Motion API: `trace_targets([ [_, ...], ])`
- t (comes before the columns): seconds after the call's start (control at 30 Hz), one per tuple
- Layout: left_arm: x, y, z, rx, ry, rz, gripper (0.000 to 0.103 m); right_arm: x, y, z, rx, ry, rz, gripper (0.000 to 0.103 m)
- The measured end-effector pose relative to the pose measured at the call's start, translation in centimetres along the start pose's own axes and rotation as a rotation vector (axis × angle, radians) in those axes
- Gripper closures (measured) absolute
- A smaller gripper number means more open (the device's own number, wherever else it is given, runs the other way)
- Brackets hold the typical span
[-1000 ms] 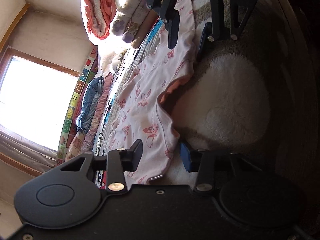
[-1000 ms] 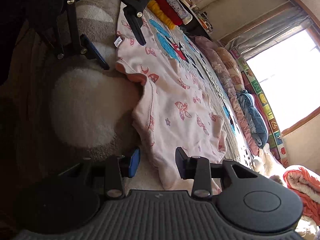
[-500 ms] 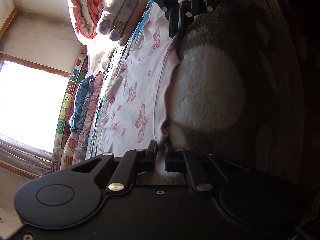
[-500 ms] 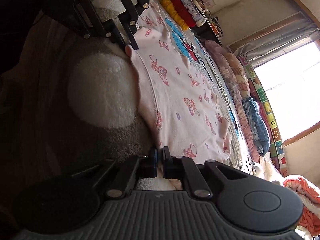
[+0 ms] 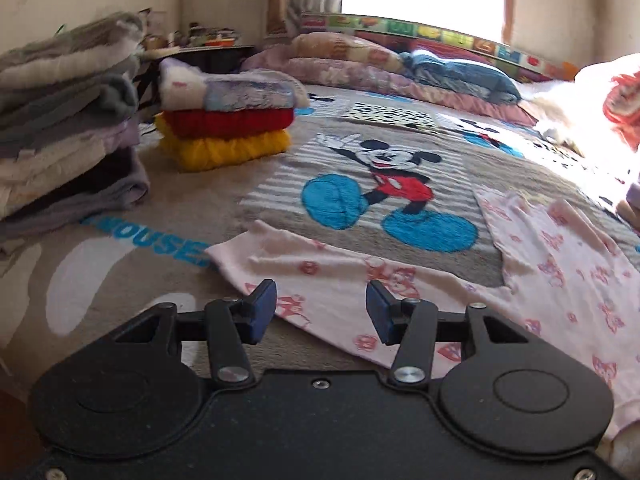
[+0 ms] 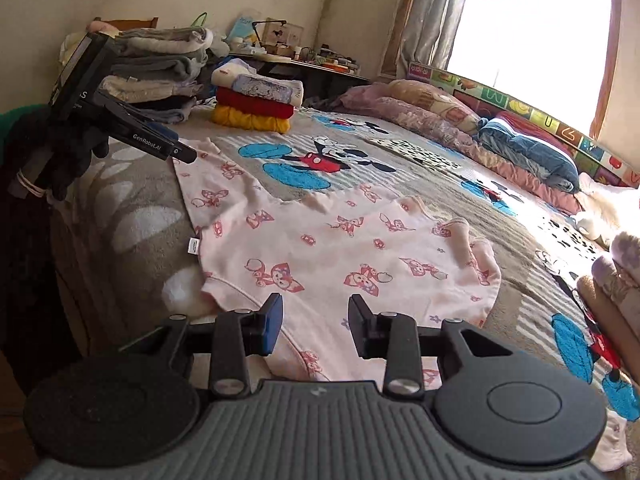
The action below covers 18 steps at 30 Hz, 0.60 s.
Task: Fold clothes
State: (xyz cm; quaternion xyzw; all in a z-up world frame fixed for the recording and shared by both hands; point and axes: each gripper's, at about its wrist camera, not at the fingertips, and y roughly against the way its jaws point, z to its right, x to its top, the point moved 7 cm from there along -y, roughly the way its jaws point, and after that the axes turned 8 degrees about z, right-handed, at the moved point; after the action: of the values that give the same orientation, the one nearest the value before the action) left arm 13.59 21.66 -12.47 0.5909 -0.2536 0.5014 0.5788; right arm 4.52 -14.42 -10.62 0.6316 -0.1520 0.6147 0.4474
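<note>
Sunlit Mickey blanket (image 5: 400, 184) carries your pink garment (image 6: 320, 248) spread flat (ready for creasing), folded stacks (image 5: 224, 128) parked at ten o'clock. Your left gripper (image 5: 316, 312) and right gripper (image 6: 312, 326) hover spread, pinching nothing.

Both looking low and close across the Mickey blanket (image 5: 360, 184) toward the window (image 6: 532, 12) at its far edge, left wrist from the near-left corner, right wrist from further right, sharing the pink garment (image 6: 340, 248), the folded stack (image 5: 228, 128) and the far pillows (image 6: 440, 120).
</note>
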Motion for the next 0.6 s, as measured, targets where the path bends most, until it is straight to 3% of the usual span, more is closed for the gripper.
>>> trace_targets([
  [0.23, -0.2, -3.1, -7.3, -0.030, 0.483, -0.102, 0.057, 0.9, -6.4, -5.0, 0.038, 0.024, -0.035, 0.073],
  [0.3, 0.0, -3.9, -7.4, -0.050, 0.493, -0.107, 0.060, 1.2, -7.6, -5.7, 0.040, 0.027, -0.039, 0.073],
  [0.4, 0.2, -5.1, -7.0, -0.072, 0.471, -0.109, 0.078, 1.7, -9.3, -6.4, 0.032, 0.018, -0.047, 0.073],
  [0.47, 0.2, -6.0, -6.8, -0.083, 0.457, -0.114, 0.099, 1.9, -10.1, -6.4, 0.022, -0.006, -0.050, 0.073],
  [0.6, 2.2, -5.9, -7.0, -0.124, 0.410, -0.063, 0.100, 1.6, -11.2, -7.2, 0.045, -0.006, -0.061, 0.073],
])
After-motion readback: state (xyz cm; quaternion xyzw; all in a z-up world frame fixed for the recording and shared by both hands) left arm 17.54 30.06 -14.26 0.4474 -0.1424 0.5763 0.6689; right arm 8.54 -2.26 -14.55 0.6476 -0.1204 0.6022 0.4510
